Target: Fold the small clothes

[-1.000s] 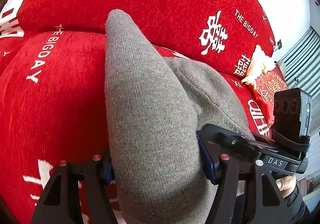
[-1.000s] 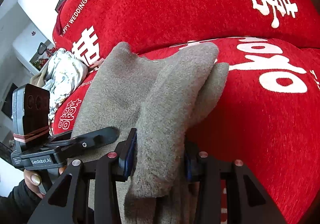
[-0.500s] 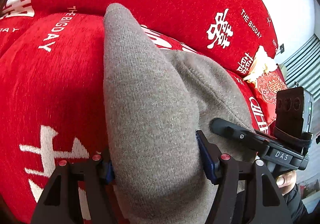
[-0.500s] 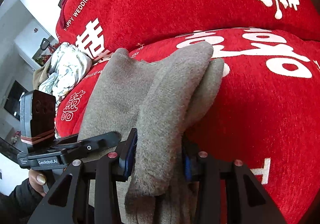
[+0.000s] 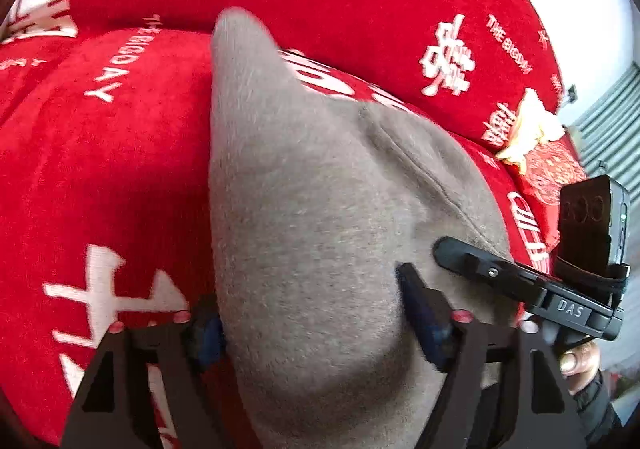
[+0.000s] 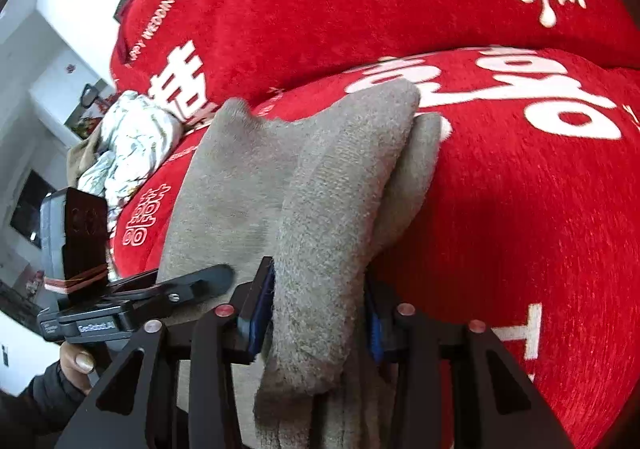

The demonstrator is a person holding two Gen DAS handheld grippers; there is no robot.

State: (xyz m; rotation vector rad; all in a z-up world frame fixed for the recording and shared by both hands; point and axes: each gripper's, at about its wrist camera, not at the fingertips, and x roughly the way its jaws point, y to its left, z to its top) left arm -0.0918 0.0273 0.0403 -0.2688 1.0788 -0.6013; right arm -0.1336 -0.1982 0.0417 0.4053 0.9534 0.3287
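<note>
A grey knitted garment lies folded on the red sofa seat. One folded edge runs up between the fingers of my left gripper, whose jaws are opening; the pads stand at the cloth's sides and no longer squeeze it. In the right wrist view another thick fold of the same garment sits between the fingers of my right gripper, whose jaws are also opening, with a thin gap at the left pad. Each view shows the other gripper resting on the garment close beside it.
The red sofa cover has white lettering, and its backrest rises right behind the garment. A pile of pale patterned clothes lies at one end of the seat, with a yellow-white cloth on a red cushion. A person's hand holds the left gripper's handle.
Both pairs of jaws have spread a little wider around the grey folds. The left gripper came down and forward slightly before stopping; the garment has settled onto the seat.
</note>
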